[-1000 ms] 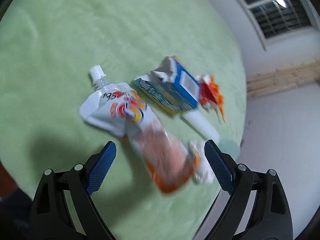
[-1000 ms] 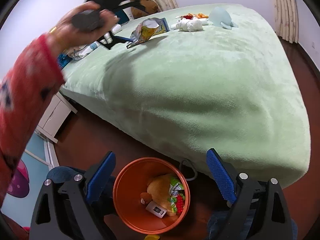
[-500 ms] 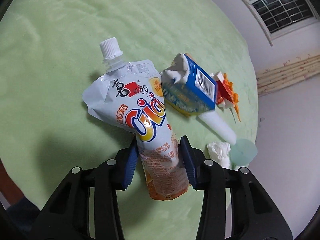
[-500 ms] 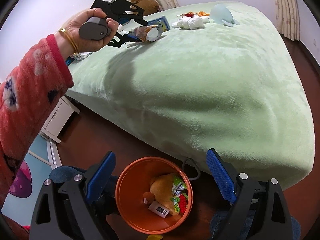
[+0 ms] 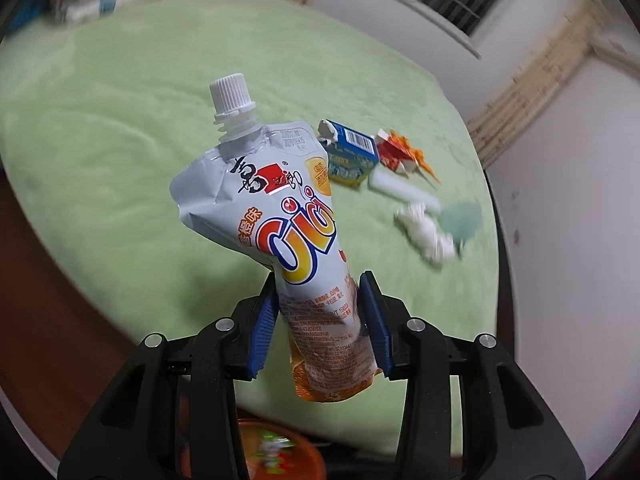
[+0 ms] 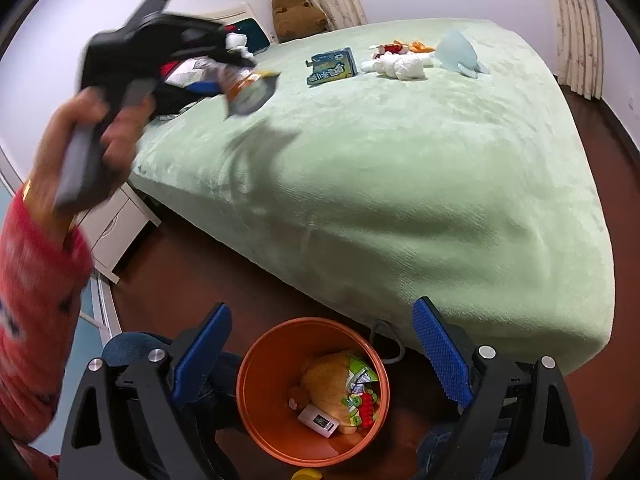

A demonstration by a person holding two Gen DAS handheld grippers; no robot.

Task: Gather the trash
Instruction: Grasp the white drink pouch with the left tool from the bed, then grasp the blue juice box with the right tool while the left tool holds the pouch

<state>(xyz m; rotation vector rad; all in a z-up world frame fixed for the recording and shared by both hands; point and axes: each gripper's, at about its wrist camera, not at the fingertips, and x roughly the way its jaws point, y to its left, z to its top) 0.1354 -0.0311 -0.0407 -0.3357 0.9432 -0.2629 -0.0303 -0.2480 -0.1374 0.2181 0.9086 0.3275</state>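
The left tongs [image 5: 318, 316] clamp the white-and-orange spouted drink pouch [image 5: 280, 216], lifted above the green-blanketed bed [image 5: 120, 160]. The right tongs [image 6: 320, 352] stand wide apart over the orange plastic bin [image 6: 256, 420].

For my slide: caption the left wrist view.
Left gripper lifts a jelly drink pouch off the green bed; more litter behind.

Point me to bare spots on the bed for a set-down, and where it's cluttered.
Bare: the green bedspread from the near edge above the orange bin up to the blue carton. Crowded: the far strip with carton, white wad, red-orange wrappers and pale blue piece; also the pile by the headboard.
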